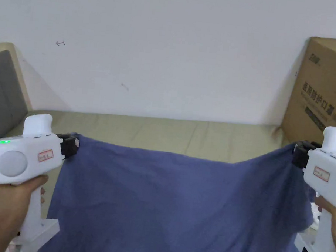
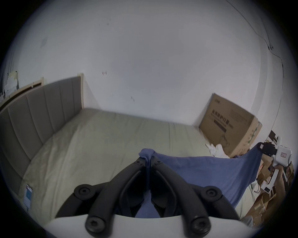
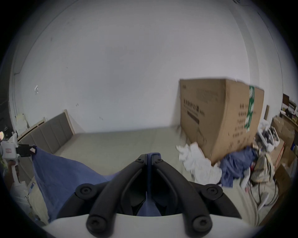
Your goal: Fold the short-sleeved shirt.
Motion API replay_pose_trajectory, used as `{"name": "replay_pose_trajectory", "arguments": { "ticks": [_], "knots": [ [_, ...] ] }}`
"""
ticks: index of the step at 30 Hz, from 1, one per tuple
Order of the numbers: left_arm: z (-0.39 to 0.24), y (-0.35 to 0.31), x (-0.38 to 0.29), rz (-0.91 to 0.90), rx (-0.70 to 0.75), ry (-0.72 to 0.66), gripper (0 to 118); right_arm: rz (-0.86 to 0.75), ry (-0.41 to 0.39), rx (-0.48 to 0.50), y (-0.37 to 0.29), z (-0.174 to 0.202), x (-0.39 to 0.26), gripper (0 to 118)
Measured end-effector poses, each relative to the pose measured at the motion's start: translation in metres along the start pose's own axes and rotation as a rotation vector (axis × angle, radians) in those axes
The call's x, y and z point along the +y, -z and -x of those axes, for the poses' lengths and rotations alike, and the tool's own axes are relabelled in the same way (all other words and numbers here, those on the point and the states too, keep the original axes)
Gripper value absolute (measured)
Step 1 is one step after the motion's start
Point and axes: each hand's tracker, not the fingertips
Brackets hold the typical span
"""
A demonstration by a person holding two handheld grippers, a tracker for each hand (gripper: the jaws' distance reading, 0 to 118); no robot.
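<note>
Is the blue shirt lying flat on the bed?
No, the blue shirt hangs in the air, pinched between the left gripper and right gripper above the bed.

place: bedroom/storage rm | evid: bed (image 2: 100,145) w/ padded headboard (image 2: 40,109), cardboard box (image 3: 217,116), clothes pile (image 3: 201,162)

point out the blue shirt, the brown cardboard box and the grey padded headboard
blue cloth shirt (image 1: 178,203), head view, middle of the hanging cloth
brown cardboard box (image 3: 214,119), right gripper view, printed front face
grey padded headboard (image 2: 38,116), left gripper view, middle upholstered panel
</note>
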Motion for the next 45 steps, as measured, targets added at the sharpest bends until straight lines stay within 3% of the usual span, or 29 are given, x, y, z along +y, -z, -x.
{"name": "replay_pose_trajectory", "arguments": {
  "ticks": [11, 20, 24, 35, 45],
  "knots": [
    [-0.014, -0.025, 0.141, -0.224, 0.038, 0.007, 9, -0.228, -0.051, 0.025, 0.009, 0.031, 0.125, 6],
    [-0.012, 0.009, 0.162, -0.255, 0.056, 0.018, 9, -0.250, -0.071, 0.030, 0.040, 0.030, 0.145, 6],
    [-0.006, 0.035, 0.142, -0.218, 0.051, 0.006, 9, -0.228, -0.071, 0.037, 0.052, 0.027, 0.128, 6],
    [0.019, 0.086, 0.014, -0.029, 0.022, -0.078, 9, -0.079, 0.058, 0.096, 0.084, -0.013, 0.015, 6],
    [0.033, 0.043, -0.112, 0.121, 0.034, -0.083, 9, 0.065, 0.133, 0.104, 0.027, -0.028, -0.105, 6]
  ]
}}
